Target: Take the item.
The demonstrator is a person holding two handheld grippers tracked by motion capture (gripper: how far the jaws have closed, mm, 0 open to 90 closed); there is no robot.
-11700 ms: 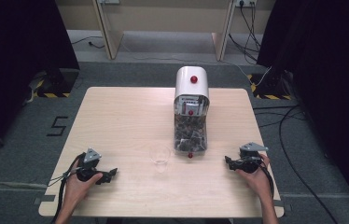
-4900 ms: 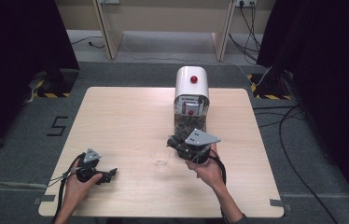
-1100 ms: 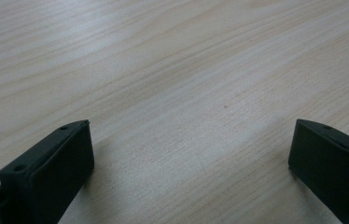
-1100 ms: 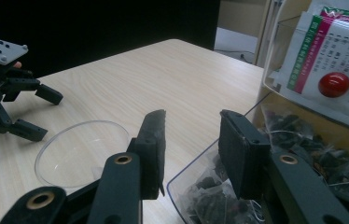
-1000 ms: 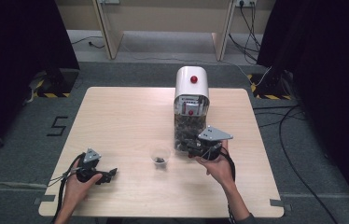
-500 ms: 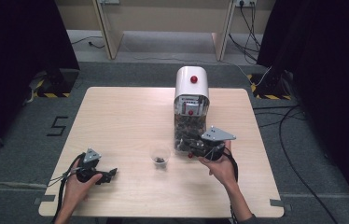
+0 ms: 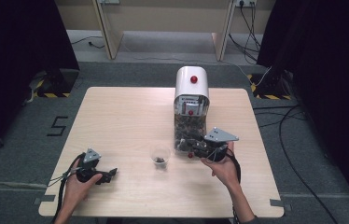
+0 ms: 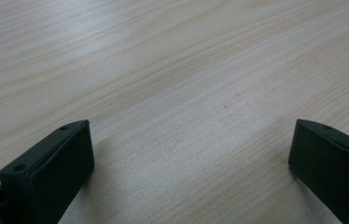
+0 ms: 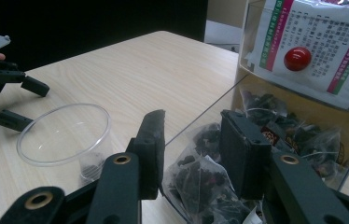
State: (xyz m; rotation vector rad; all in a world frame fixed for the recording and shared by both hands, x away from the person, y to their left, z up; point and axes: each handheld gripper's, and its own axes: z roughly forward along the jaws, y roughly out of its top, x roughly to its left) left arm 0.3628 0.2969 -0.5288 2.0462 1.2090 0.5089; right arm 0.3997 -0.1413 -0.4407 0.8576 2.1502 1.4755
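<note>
From above, my right claw sits against the foot of the clear dispenser of dark sachets, the plastic cup just to its left, while my left claw rests on the bench, well apart. Along my left claw, the jaws stand spread over bare wood. Along my right claw, the jaws are part-spread around the dispenser's transparent corner; whether they pinch it I cannot tell.

Even overhead light keeps the desk bright, while black curtains leave both sides of the room dark. In the gripper views the near tongs are soft and blurred, throwing faint shadows. Pale glare streaks the wood's far edge.
</note>
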